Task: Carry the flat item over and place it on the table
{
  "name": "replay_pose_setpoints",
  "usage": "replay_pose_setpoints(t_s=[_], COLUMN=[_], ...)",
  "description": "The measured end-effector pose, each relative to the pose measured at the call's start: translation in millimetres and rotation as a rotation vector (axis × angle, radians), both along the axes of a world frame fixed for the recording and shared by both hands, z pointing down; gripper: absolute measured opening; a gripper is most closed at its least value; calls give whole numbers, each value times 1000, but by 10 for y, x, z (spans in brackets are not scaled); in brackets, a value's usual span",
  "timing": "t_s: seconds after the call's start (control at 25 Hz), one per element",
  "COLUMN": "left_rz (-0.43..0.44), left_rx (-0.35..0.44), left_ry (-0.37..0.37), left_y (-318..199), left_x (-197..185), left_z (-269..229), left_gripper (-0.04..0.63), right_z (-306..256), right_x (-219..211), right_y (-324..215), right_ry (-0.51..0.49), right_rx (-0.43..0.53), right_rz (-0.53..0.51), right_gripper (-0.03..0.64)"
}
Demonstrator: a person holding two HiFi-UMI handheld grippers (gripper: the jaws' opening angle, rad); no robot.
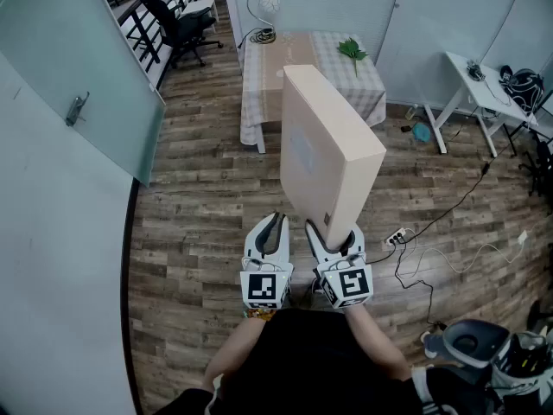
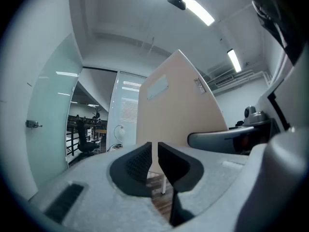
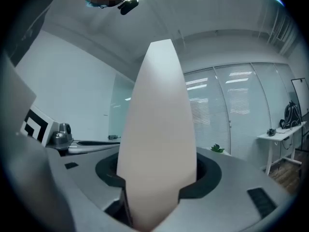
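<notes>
A flat beige box point(image 1: 328, 150) stands on edge in the air, and my right gripper point(image 1: 335, 242) is shut on its near lower edge. In the right gripper view the box point(image 3: 157, 139) fills the gap between both pads. My left gripper point(image 1: 270, 236) hangs just left of the box, shut with nothing between its pads point(image 2: 153, 162); the box point(image 2: 174, 105) rises beyond it to the right. Ahead stands the table point(image 1: 259, 76) with a checked cloth.
On the table are a lamp point(image 1: 263, 11) and a green sprig point(image 1: 352, 50). A frosted glass door point(image 1: 78, 67) stands at the left. A white desk point(image 1: 475, 89) is at the right, and cables with a power strip point(image 1: 397, 236) lie on the wood floor.
</notes>
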State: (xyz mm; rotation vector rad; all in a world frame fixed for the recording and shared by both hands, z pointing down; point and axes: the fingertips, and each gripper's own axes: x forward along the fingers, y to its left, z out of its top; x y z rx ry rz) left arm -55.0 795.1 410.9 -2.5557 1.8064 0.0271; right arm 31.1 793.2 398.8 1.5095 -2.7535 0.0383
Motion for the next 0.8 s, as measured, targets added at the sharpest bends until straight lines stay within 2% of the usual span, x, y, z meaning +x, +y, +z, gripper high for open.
replay_pose_setpoints(t_s=[0.24, 0.48, 0.8], left_rz=[6, 19, 45], left_rx=[-1, -19, -26], left_ry=[0, 18, 28], left_y=[-71, -158, -389], left_x=[-203, -358, -357], left_z=[34, 68, 113], left_gripper=[52, 49, 49], right_z=[-58, -78, -5], right_x=[-140, -273, -180], right_y=[-32, -116, -353], right_ry=[-82, -41, -4], right_rx=[-1, 20, -1], right_rz=[-10, 21, 75], right_gripper=[252, 252, 253])
